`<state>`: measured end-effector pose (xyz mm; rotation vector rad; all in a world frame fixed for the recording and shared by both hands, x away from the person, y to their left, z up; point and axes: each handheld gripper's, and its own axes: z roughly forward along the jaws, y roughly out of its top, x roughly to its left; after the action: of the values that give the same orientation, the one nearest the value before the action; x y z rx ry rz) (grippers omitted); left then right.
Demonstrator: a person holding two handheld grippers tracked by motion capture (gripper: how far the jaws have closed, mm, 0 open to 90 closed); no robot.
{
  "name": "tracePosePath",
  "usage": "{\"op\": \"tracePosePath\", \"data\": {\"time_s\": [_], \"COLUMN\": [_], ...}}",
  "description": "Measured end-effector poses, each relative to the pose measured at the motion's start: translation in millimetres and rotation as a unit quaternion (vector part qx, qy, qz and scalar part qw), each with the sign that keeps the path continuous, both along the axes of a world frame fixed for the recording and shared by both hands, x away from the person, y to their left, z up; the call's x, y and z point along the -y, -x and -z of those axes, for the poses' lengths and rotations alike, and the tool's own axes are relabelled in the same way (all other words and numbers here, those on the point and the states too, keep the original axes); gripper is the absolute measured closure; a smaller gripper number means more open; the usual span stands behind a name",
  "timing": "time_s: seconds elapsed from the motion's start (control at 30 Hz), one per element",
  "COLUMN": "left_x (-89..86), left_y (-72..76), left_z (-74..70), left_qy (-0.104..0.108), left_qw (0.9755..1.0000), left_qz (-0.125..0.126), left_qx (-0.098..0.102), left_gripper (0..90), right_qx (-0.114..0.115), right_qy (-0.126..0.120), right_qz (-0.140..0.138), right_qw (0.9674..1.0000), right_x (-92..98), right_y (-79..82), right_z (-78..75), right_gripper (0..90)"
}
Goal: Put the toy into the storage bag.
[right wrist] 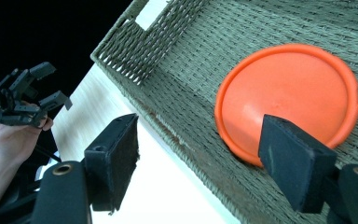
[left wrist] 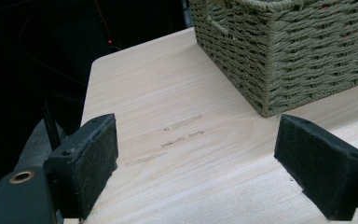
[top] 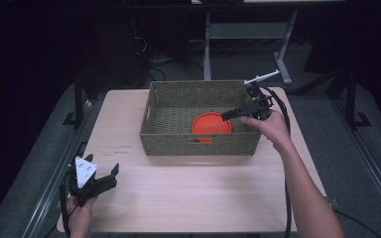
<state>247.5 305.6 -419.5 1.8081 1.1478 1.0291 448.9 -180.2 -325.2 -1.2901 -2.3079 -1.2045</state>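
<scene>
Resting at the lower left of the high view, the left gripper (top: 104, 174) sits low over the bare tabletop (top: 188, 188) with its jaws spread wide and nothing between them, well apart from the work; my guess is that it is parked there to leave the other hand room. Its own camera looks past both black pads (left wrist: 98, 158) across pale wood toward a corner of the woven basket (left wrist: 298, 56). Moving toward the centre of the high view, the olive basket (top: 151, 119) stands on the far half of the tabletop, and an orange disc (top: 209, 124), a shallow lid or plate, lies flat on its floor close to the near wall. At the right, the right gripper (top: 226, 115) reaches in over the basket's right rim, angled down toward the disc. In the right gripper view its jaws stand wide apart, one above the near rim (right wrist: 177, 135), the other in front of the disc (right wrist: 289, 93), with no pad pressing on it. Judging by that, the disc has probably been let go here.
</scene>
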Motion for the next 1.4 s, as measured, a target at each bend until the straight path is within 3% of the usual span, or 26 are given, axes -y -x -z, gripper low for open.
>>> {"op": "tracePosePath", "data": {"time_s": [0.47, 0.83, 1.4], "left_x": [-0.8, -0.7, -0.4], "left_y": [0.0, 0.8, 1.0], "left_z": [-0.1, -0.7, -0.8], "left_qy": [0.000, 0.004, 0.002], "left_qw": [1.0000, 1.0000, 1.0000], "left_qz": [-0.002, -0.003, -0.003], "left_qx": [0.002, 0.005, 0.005], "left_gripper": [12.7, 12.7, 12.7], "right_qx": [0.009, 0.034, 0.051], "right_qy": [-0.003, -0.004, -0.018], "right_qz": [-0.017, -0.027, -0.031], "right_qw": [0.9998, 0.9990, 0.9981], "right_x": [6.2, 12.3, 32.0], "right_y": [20.2, 41.6, 74.2], "right_z": [-4.9, -8.1, -1.1], "right_gripper": [27.0, 25.6, 25.0]}}
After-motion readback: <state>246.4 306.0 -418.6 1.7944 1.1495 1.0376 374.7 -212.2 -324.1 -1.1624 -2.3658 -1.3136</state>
